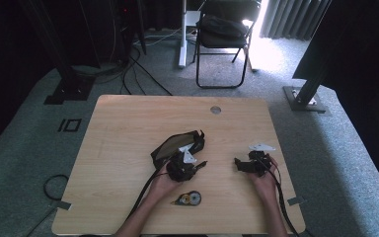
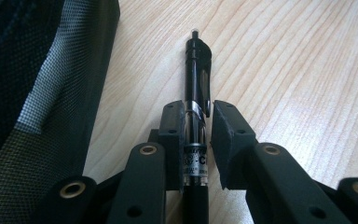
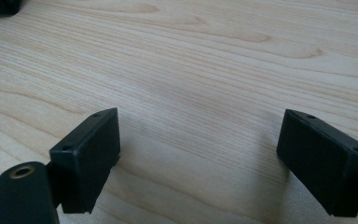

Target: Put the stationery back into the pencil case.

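In the high view, the left gripper [image 1: 193, 154] is near the middle of the wooden table [image 1: 123, 128], held by the person's left hand [image 1: 164, 181]; it is just beside a black mesh pouch [image 1: 173, 143], which lies on the table with its mouth toward the person; a thin black pen [image 1: 201, 165] comes out from the gripper to the right, low over the wood. The right gripper [image 1: 238, 163] is well apart on the right part of the table, in the right hand [image 1: 264, 180], and it points to the left; a small round tape dispenser [image 1: 188, 199] lies on the table near the person's edge, between the two forearms.

In the left gripper view, the pen [image 2: 196, 84] runs away from the camera between the two jaws; its clip end is far and its printed barrel is near. The left pad [image 2: 173, 135] lies against the barrel; beside the right pad [image 2: 226, 135] I see a thin gap, so the jaws are narrow around the pen but I cannot say that they press it firmly. The mesh pouch [image 2: 42, 93] is at the left, close to the pen.

In the right gripper view, the right gripper [image 3: 200, 154] has its jaws spread wide with nothing between them; under them is bare table [image 3: 205, 60].
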A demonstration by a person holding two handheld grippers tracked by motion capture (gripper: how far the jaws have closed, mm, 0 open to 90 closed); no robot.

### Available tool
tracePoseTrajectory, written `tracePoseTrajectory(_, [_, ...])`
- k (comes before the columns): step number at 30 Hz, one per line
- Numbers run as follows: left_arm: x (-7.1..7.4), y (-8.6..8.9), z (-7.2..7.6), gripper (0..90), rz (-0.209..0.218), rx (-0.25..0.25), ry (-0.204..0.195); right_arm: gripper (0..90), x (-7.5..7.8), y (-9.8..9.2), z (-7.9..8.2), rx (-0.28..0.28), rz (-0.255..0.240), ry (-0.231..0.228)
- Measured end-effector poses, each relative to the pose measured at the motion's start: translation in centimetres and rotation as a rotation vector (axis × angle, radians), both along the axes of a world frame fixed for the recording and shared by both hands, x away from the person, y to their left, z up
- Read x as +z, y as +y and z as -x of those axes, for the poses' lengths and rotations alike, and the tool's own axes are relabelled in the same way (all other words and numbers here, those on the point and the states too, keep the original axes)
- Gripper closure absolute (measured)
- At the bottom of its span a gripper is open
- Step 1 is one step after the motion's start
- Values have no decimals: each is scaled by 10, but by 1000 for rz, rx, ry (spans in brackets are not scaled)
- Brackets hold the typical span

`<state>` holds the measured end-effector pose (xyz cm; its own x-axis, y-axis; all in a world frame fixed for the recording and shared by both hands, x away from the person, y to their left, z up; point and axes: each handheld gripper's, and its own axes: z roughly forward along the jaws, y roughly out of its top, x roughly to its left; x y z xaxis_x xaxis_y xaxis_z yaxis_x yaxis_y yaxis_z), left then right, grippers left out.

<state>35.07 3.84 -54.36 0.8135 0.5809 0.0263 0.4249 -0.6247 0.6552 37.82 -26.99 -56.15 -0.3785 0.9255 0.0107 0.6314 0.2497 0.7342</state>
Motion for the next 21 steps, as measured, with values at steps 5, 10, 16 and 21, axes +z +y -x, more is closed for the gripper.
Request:
tracePoseTrajectory(5, [0,1,2,785,5,-8,5,132,0,0,0,0,0,0])
tracePoseTrajectory(10, [0,1,3,790,2,-11,0,132,0,0,0,0,0,0])
tracePoseTrajectory(16, [-1,4,4,795,23,-2,10,132,0,0,0,0,0,1])
tracePoseTrajectory(21, [-1,3,5,796,20,3,6,132,0,0,0,0,0,0])
